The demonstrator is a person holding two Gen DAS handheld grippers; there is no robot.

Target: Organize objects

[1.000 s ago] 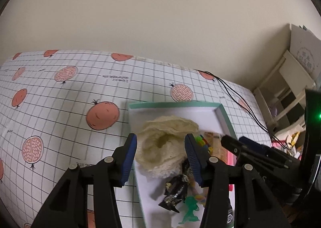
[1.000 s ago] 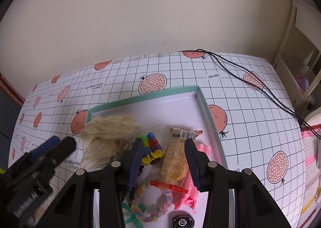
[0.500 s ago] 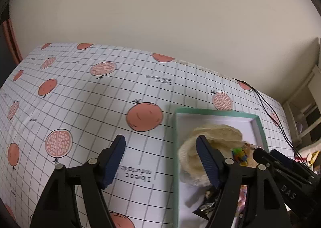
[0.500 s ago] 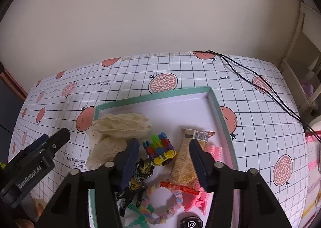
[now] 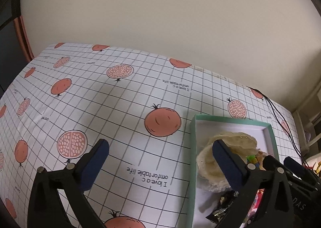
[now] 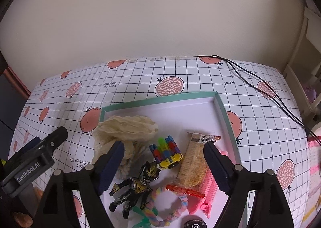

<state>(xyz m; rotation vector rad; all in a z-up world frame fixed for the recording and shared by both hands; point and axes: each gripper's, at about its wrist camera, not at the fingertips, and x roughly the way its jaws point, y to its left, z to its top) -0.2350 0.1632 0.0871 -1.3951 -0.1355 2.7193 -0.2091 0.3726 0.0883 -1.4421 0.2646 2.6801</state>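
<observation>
The right gripper [image 6: 163,162] is held spread above the tray [image 6: 228,119], nothing clamped. The left gripper [image 5: 160,154] is likewise spread, left of the tray. The figurine [image 6: 136,185] is contained in the tray on the counter [image 5: 120,99].

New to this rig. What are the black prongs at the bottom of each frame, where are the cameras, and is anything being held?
No robot arm here: a person holds a two-finger gripper in each hand, with a fisheye camera on each looking forward along its fingers.

The left wrist view shows the left gripper over the pomegranate-print tablecloth, jaws open and empty.

The right wrist view shows the right gripper above a green-rimmed tray, jaws also open and empty.

In the tray: a cream lace cloth, a block toy car, a black-gold action figure, a snack packet, a pastel rope ring and pink hair clips.
</observation>
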